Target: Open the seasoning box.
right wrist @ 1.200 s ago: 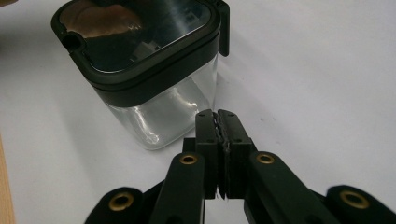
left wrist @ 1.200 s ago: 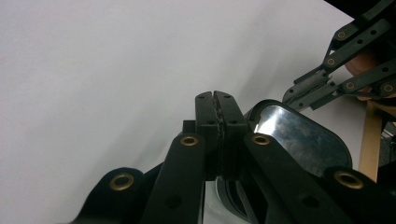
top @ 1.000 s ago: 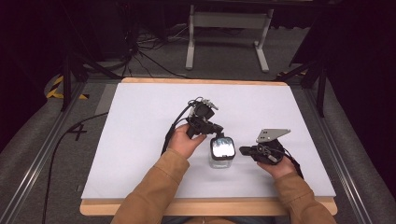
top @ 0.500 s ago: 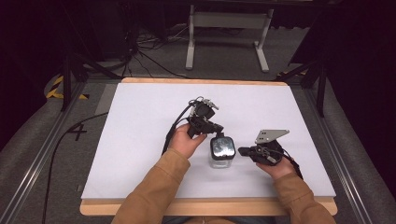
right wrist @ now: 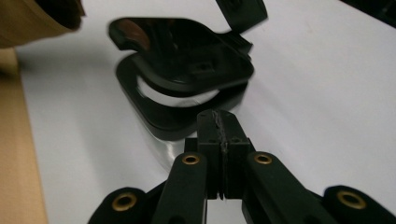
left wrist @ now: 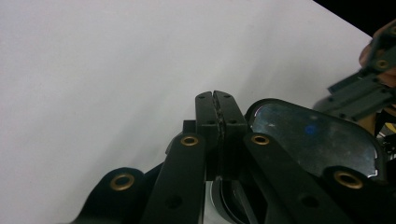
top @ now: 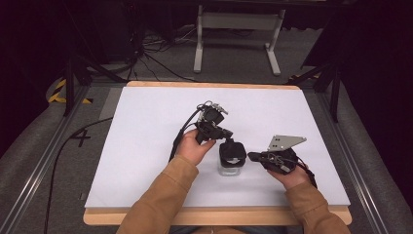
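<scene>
— Two claws, and both pressed together with nothing between the pads, going by each gripper view. Does that suit the step?

— It does, if the step is working the lid [right wrist: 187, 56]. The box [top: 232, 165] stands on the bench [top: 146, 126] near the middle, between the two hands. Seen from the right gripper, the lid sits tilted over the black rim, with a gap on the near side, so it's neither seated nor fully up.

— Where is each claw, then?

— The left claw [top: 228, 133] is at the far left edge of the lid, tip just beside it; whether it touches can't be told. The right claw [top: 252, 156] lies low, just beside the box's right side, pointing at it.

— So what would make it go well?

— Probably one claw should brace and the other should move. The box is clear and looks light, so a push on the lid could slide or tip it. The right claw could stay against the wall as a stop while the left claw bears on the lid, pushing straight, not sideways.

— And the risk?

— A shut tip is narrow and the lid looks glossy; it may skid off. Slow, steady pressure near the lid's edge would be safest.
</scene>
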Available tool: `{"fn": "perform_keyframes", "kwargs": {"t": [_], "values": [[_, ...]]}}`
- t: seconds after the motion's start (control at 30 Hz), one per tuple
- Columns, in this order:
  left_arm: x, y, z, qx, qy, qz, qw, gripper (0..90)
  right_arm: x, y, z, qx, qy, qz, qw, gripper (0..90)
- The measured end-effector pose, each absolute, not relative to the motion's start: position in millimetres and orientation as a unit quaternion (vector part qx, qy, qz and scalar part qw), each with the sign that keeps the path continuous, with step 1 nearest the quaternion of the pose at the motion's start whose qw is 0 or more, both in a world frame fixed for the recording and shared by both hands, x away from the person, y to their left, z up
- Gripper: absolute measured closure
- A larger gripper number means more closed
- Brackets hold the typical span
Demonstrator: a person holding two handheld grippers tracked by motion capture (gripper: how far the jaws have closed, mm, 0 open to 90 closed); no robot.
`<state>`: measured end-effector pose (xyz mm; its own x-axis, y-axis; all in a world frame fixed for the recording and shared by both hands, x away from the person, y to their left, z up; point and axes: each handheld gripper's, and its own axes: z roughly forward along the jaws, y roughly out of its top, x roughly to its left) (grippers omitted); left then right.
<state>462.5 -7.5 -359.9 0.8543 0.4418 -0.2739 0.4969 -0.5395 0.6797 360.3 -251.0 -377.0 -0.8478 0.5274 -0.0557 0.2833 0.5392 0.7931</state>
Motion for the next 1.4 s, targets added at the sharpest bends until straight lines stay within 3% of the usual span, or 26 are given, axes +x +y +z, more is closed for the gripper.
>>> {"fn": "perform_keyframes", "kwargs": {"t": [0.4, 0.47, 0.57, 0.97, 1.2, 1.4], "values": [[463, -8, -360, 0.877, 0.274, -0.033, 0.393, 89.3, 349, -236, -366, 0.209, 0.864, 0.434, 0.143, 89.8], [464, -7, -359, 0.876, 0.278, -0.038, 0.392, 80.9, 348, -235, -366, 0.210, 0.864, 0.435, 0.143, 89.8], [461, -3, -353, 0.873, 0.275, -0.031, 0.402, 79.9, 349, -235, -366, 0.214, 0.862, 0.436, 0.144, 89.9], [413, 30, -314, 0.868, 0.223, -0.021, 0.443, 83.2, 351, -230, -360, 0.251, 0.837, 0.457, 0.167, 90.0], [385, 21, -315, 0.881, 0.185, -0.026, 0.434, 84.5, 355, -229, -356, 0.272, 0.820, 0.475, 0.169, 90.0], [388, 10, -324, 0.892, 0.182, -0.022, 0.413, 84.5, 356, -230, -354, 0.279, 0.815, 0.480, 0.167, 90.0]]}}
